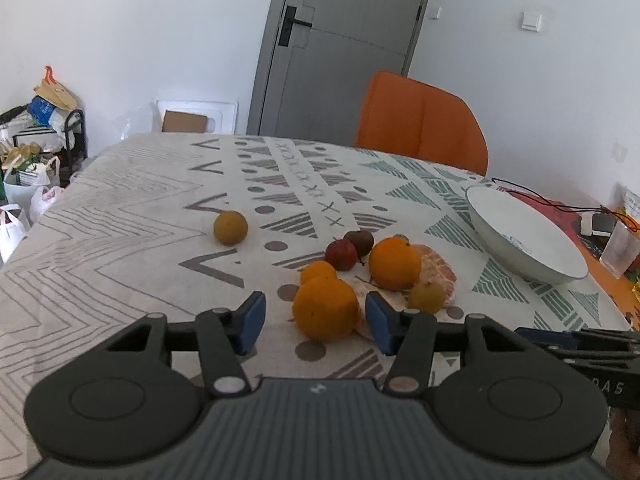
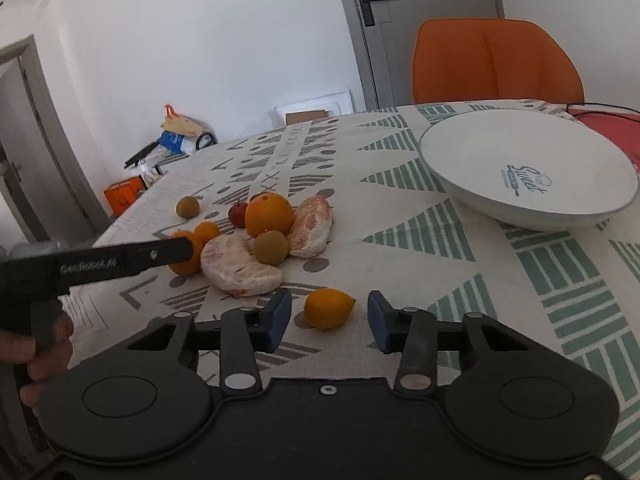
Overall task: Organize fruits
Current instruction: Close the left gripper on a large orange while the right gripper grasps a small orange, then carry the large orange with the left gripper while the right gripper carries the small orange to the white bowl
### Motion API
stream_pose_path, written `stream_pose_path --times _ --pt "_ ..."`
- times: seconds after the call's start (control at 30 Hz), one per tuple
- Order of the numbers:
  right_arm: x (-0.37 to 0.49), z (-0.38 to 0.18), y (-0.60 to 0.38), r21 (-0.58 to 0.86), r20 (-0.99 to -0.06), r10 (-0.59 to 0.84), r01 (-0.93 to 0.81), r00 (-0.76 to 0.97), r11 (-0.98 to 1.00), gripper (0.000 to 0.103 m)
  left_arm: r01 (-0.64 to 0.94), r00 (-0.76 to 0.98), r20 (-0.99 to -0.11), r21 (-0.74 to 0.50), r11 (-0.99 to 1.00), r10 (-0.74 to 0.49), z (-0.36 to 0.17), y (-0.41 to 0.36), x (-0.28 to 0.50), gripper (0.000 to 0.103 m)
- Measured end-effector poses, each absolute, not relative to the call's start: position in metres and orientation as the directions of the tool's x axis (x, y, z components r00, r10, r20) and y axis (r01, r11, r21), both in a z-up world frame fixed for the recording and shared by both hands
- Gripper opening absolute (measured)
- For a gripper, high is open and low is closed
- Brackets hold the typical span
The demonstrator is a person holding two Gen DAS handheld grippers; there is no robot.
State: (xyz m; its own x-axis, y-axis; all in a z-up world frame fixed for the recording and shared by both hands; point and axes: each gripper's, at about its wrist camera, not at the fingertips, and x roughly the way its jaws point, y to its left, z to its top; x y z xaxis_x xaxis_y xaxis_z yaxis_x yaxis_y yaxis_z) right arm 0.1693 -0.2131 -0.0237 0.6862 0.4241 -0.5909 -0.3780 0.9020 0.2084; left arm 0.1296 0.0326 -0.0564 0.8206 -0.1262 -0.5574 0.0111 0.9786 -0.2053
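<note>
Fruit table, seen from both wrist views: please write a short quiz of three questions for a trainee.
1. True or false: the white bowl already holds fruit.
2. What lies between the fingers of the right gripper? A) a banana B) a small yellow-orange fruit C) a spoon
3. In the left wrist view, how many dark red fruits lie in the cluster?

Key: 1 false; 2 B, with a gap on each side; 3 two.
</note>
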Motion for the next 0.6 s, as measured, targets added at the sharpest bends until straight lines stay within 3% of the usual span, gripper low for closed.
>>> stream_pose_path --times 0.1,0.17,0.2,0.6 --pt "0.168 -0.026 -0.211 0.186 -0.585 0.397 -0.360 0.707 0.914 0.025 0.018 0.819 -0.556 -0.227 0.974 -0.145 -0.062 0.037 0.133 0.054" --pt "0.167 -0.027 -0.211 0.194 -0.581 0.399 -0.356 0.710 0.914 0.024 0.024 0.819 -0.552 -0.247 0.969 -0.161 -0.063 0.039 0.136 0.046" --pt "0.166 -0.027 -0.211 0.196 -0.578 0.400 -0.355 0.711 0.914 0.024 0.032 0.818 -0.549 -0.253 0.967 -0.171 -0.062 0.040 0.136 0.035" --pt "0.152 -0.020 -0.224 0.204 -0.533 0.384 -0.326 0.754 0.923 0.023 0.031 0.828 -0.544 -0.202 0.979 -0.138 -0.048 0.027 0.127 0.035"
